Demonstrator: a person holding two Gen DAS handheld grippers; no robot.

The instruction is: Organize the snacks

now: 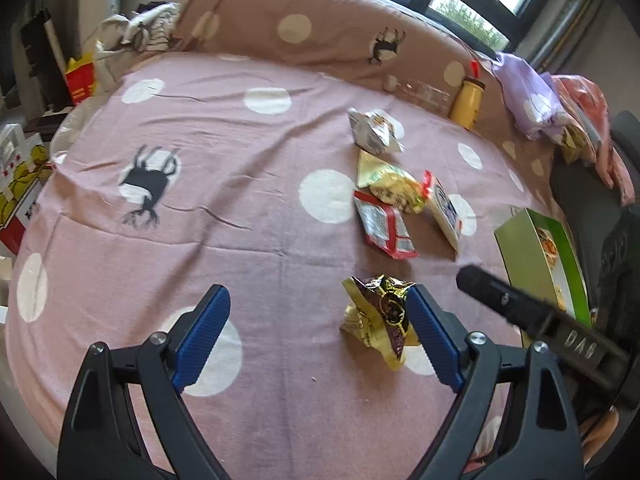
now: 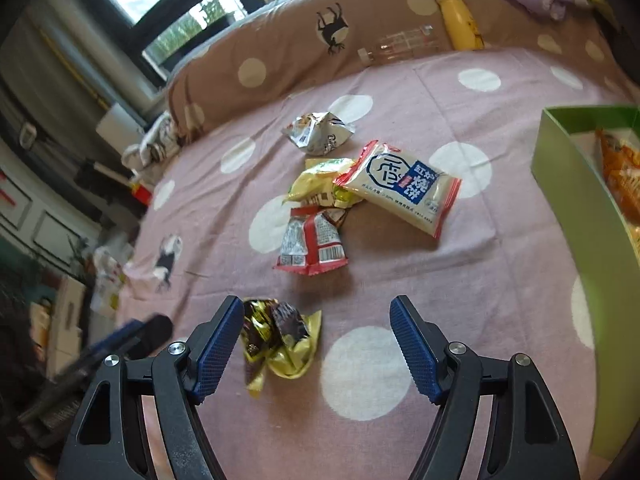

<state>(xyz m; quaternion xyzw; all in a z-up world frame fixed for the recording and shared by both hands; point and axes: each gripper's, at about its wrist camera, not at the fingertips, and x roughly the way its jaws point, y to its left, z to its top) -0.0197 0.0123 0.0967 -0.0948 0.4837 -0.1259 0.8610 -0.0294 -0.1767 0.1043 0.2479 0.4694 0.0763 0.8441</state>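
Left wrist view: the left gripper (image 1: pixel 318 316) is spread wide over a pink dotted bedsheet (image 1: pixel 224 208), its ribbed blue right pad just beside a crinkled gold-and-dark foil packet (image 1: pixel 378 314). Right wrist view: the right gripper (image 2: pixel 316 334) is spread too, that packet (image 2: pixel 280 338) by its left pad; flat glossy snack bags (image 2: pixel 340 196) lie beyond, a green cardboard box (image 2: pixel 560 168) at right.
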